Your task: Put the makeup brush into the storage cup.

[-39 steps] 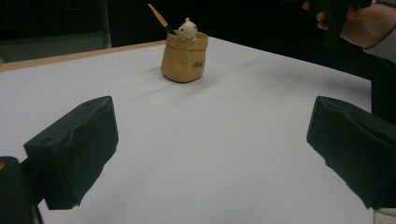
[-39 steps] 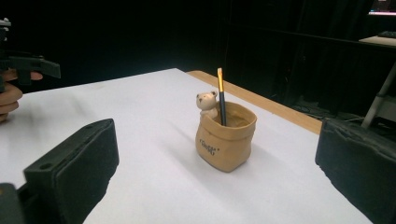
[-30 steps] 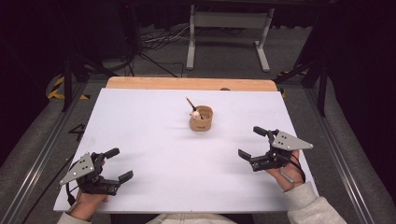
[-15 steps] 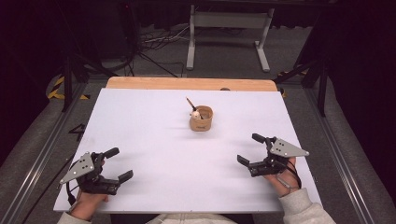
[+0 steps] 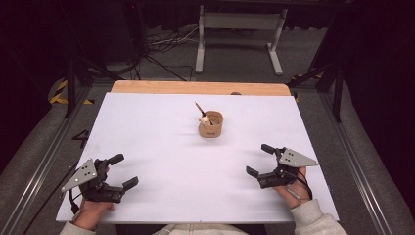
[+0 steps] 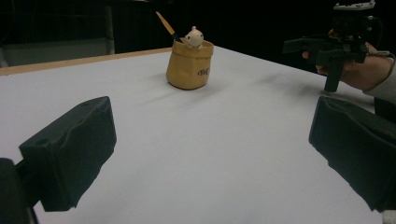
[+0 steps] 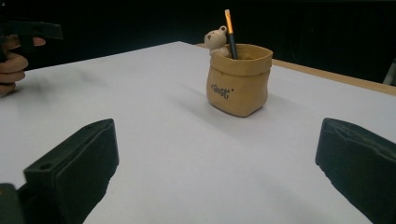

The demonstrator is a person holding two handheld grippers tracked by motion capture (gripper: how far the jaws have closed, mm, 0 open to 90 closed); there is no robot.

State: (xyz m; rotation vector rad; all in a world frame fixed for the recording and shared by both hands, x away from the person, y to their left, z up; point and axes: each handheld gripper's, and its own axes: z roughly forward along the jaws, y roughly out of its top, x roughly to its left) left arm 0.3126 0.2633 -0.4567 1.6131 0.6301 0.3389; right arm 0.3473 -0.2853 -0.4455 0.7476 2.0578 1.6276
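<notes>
Fingers spread wide on both grippers, nothing between them. Left gripper (image 5: 120, 171) sits low at the near left corner of the bench (image 5: 156, 132), held from behind by the person's left hand (image 5: 90, 211); its grey plate tilts outward to the left. Right gripper (image 5: 260, 160) is at the near right, a bit farther in from the front edge than the left one, right hand (image 5: 291, 188) under it, cable looping by the wrist. Both point roughly toward the middle of the bench, well apart from each other.

White sheet between them is bare. Farther back, near centre and slightly right, stands the tan pot (image 5: 211, 125), upright, shaped like a small sack with a rolled rim and dark lettering on its front. Small bear figure (image 7: 215, 41) sits at the rim; an orange-tipped pencil (image 7: 229, 32) stands in the pot just beside it, leaning a little. Pot is well apart from both grippers.

Beyond the pot, a strip of bare wood (image 5: 195, 87) shows along the far edge. Behind that: dark floor, cables, a grey metal stand (image 5: 238, 22).
</notes>
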